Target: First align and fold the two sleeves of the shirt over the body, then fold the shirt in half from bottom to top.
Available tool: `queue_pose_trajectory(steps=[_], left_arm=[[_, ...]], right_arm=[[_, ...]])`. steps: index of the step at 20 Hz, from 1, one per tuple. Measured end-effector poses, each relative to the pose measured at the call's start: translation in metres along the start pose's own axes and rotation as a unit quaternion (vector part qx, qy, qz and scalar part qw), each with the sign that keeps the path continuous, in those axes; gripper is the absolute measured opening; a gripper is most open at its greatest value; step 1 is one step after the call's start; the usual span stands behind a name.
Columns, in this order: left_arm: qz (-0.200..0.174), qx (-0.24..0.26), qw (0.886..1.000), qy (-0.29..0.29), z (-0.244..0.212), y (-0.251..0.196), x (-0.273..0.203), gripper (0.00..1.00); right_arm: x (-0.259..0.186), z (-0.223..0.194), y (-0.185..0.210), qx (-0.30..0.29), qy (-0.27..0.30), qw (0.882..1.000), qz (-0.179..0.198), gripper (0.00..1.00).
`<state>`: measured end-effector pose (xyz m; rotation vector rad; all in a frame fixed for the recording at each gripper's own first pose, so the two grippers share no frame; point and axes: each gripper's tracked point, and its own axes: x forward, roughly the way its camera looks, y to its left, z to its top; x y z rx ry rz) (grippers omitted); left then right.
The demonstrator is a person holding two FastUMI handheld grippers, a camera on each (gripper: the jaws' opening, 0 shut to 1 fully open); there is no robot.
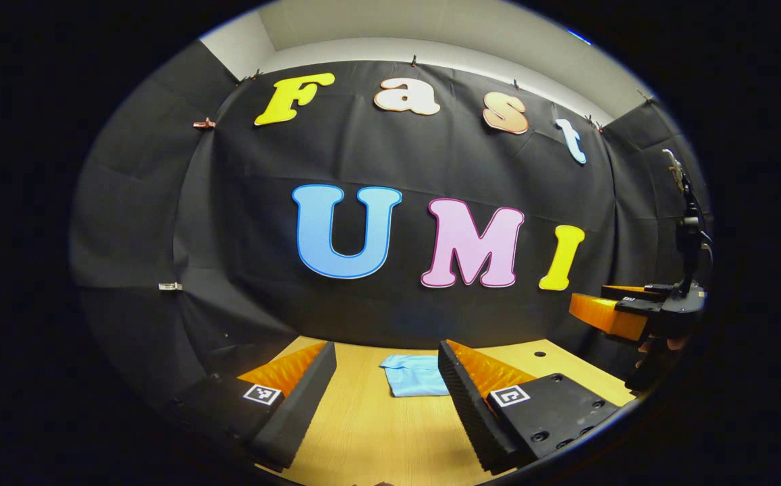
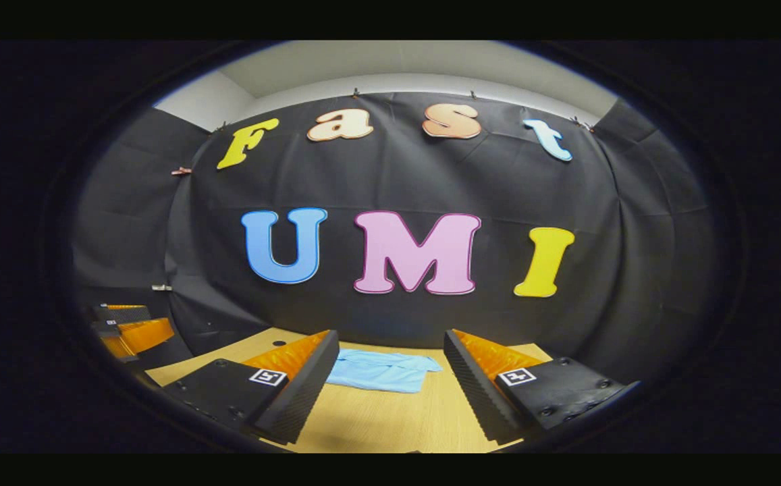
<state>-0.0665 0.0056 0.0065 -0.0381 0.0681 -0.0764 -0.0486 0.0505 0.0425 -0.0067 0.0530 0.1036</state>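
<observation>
While I hold both grippers raised over the wooden table (image 1: 363, 432), left gripper (image 1: 387, 398) and right gripper (image 2: 390, 388) are spread, grasping nothing; the light-blue shirt (image 2: 382, 370) lies folded near the table's far edge.

Left gripper (image 1: 387, 395) held up off the surface, aimed level and forward, jaws spread wide with nothing between them. Fingers (image 1: 299, 398) angled outward like a V in the left gripper view, neither one touching anything. Right gripper (image 2: 390, 385) posed much the same: raised, level, jaws wide apart and empty. Also caught from the side at the right edge of the left gripper view (image 1: 633, 310), hanging in the air at about the same height, with a bit of the hand (image 1: 653, 354) wrapped underneath it. Likewise spotted the left gripper off at the left edge of the right gripper view (image 2: 130, 331), well apart from its partner.
</observation>
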Motion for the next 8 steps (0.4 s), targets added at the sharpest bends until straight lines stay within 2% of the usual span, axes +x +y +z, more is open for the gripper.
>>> queue_pose_trajectory(steps=[8], left_arm=[[-0.002, 0.0, 1.0, 0.004, -0.003, -0.007, 0.002, 0.97]], right_arm=[[0.0016, -0.003, -0.0059, 0.003, -0.003, 1.0, -0.006, 0.97]])
